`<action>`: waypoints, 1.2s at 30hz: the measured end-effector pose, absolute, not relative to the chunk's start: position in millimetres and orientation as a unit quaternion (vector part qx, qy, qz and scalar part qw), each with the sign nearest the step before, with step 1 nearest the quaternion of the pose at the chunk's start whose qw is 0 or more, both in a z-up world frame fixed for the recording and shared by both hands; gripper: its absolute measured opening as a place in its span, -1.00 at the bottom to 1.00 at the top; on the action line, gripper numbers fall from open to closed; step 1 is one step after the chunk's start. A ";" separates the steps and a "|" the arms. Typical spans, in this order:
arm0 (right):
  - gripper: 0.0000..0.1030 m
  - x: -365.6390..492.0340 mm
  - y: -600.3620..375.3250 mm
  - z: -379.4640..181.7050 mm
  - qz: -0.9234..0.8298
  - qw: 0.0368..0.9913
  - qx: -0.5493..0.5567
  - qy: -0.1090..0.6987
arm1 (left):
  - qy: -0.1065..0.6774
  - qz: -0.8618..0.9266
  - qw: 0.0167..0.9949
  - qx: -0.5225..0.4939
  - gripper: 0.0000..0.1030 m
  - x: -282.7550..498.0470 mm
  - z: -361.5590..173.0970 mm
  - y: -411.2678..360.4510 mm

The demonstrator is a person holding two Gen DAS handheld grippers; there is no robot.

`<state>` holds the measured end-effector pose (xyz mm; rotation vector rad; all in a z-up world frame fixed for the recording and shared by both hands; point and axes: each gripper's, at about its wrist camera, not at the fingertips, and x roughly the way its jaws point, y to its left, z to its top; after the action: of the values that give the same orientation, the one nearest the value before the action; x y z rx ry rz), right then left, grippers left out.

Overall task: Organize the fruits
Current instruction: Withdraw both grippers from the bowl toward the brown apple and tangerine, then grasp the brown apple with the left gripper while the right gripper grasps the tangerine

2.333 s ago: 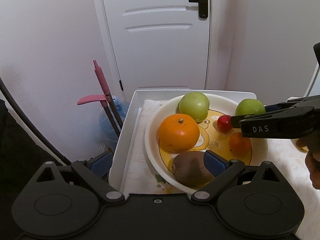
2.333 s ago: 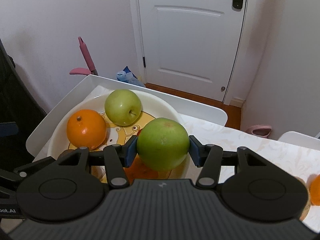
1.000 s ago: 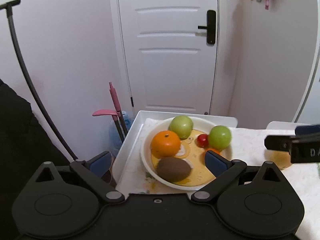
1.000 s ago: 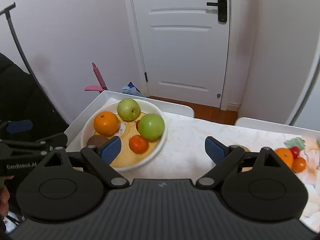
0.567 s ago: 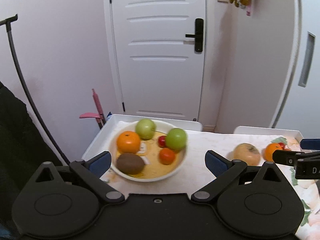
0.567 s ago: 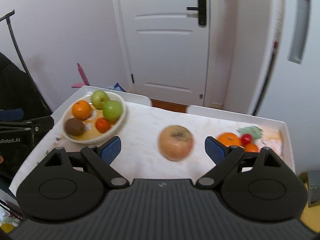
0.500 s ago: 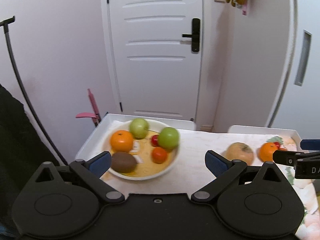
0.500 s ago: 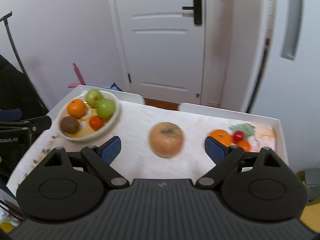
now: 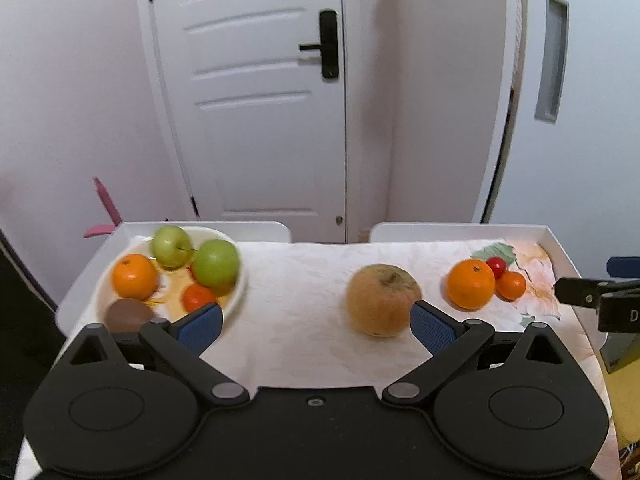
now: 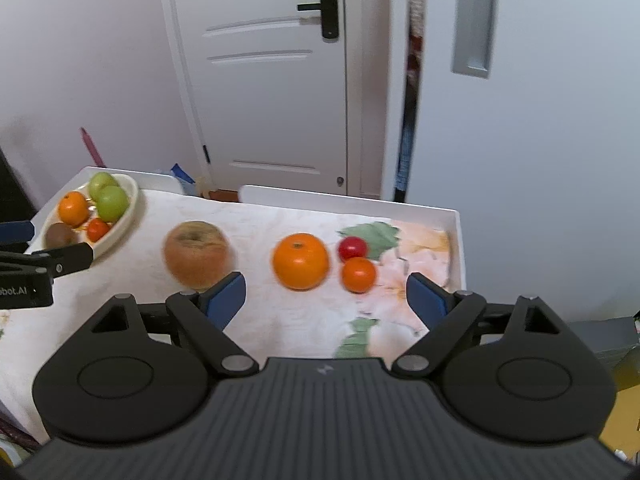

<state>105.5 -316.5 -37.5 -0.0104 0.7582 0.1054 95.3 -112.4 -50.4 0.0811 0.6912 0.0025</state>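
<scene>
Both the left gripper (image 9: 316,326) and right gripper (image 10: 326,294) spread, empty; large orange (image 10: 301,261) sits loose on cloth, well apart from bowl (image 9: 239,280): centre jaws astride it, lower, close gently.

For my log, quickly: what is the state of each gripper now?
Left gripper: open, holding nothing.
Right gripper: open, holding nothing.
</scene>
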 end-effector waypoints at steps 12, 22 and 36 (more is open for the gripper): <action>0.88 142.6 -343.5 -79.2 0.050 0.917 -0.025 0.394 | 0.380 -0.024 0.924 0.044 0.97 154.6 -95.9 -153.8; 0.68 168.6 -346.4 -103.0 0.059 0.908 -0.021 0.415 | 0.410 -0.021 0.911 0.045 0.75 192.0 -122.9 -163.0; 0.56 184.9 -344.8 -119.7 0.069 0.901 -0.018 0.429 | 0.415 -0.016 0.908 0.049 0.54 198.4 -136.7 -164.4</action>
<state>184.9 -344.8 -119.7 -0.0381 0.8871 0.1428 198.4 -164.4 -136.7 0.1021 0.8571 -0.0335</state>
